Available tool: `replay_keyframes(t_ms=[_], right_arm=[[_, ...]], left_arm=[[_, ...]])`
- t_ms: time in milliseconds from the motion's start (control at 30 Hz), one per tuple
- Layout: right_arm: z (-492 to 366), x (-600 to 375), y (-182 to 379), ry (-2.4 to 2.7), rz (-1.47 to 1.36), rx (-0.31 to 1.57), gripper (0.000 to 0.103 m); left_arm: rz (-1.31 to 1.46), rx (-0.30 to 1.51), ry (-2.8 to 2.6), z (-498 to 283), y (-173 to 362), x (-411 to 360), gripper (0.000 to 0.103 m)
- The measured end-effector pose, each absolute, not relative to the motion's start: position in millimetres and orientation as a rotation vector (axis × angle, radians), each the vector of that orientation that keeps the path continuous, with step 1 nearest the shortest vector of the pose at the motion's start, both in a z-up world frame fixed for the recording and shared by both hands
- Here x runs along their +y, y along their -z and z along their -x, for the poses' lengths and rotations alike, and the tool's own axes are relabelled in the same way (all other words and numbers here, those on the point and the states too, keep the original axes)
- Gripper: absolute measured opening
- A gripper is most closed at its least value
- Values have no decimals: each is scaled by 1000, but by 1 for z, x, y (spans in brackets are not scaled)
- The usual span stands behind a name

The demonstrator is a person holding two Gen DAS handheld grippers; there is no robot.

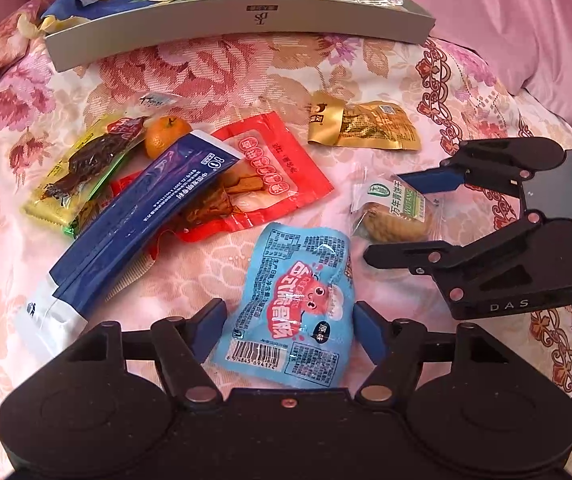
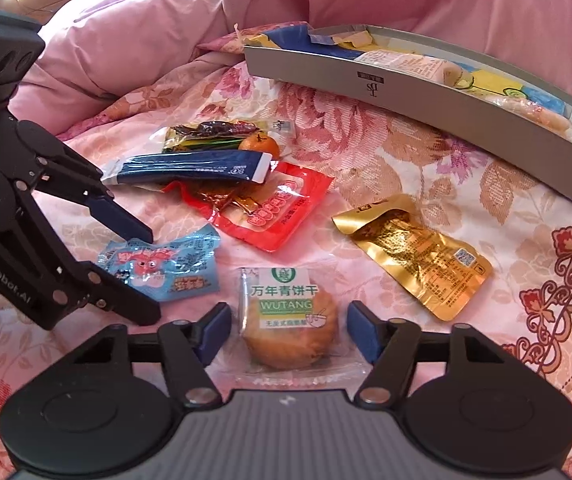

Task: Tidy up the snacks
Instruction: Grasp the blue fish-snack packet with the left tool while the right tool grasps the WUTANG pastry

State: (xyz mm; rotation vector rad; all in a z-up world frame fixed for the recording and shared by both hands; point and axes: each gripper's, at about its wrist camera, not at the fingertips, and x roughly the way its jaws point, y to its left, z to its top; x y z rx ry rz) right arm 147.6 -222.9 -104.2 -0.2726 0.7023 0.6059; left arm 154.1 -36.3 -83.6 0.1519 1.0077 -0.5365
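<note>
snack packets loose on the bed: 7ish, incl. blue packet (image 1: 290,308) by left tool, biscuit packet (image 2: 289,322) by right tool
mandarins (image 1: 165,135): 1
grey box (image 1: 242,20): 1

We see the left gripper (image 1: 286,330) low at 6 o'clock, blue pads either side of a light blue snack packet (image 1: 292,312); whether the pads press it we cannot tell. Right gripper (image 1: 398,220) comes in from 3 o'clock, jaws apart around a wrapped biscuit (image 1: 396,216). At 9 o'clock a long dark blue pouch (image 1: 142,220) lies across a red packet (image 1: 274,176), next to a yellow-green packet (image 1: 74,176) and a small orange (image 1: 164,134). Gold packet (image 1: 366,126) sits toward 1 o'clock. Grey box (image 1: 242,20) at 12 o'clock holds more snacks. All on a floral bedspread (image 1: 226,68).
</note>
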Motion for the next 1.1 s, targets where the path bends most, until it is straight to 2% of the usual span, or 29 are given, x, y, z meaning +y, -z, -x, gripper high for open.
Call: replay_keyframes(t_ms=[167, 600, 1100], right_arm=[[-144, -219, 104, -615, 287, 698, 55], [-142, -216, 105, -611, 321, 676, 54], [-126, -200, 105, -545, 539, 540, 53]], left_arm=[[-161, 1004, 528, -152, 83, -38, 67], [-109, 1012, 408, -141, 81, -42, 64], [-217, 853, 338, -129, 75, -51, 64]])
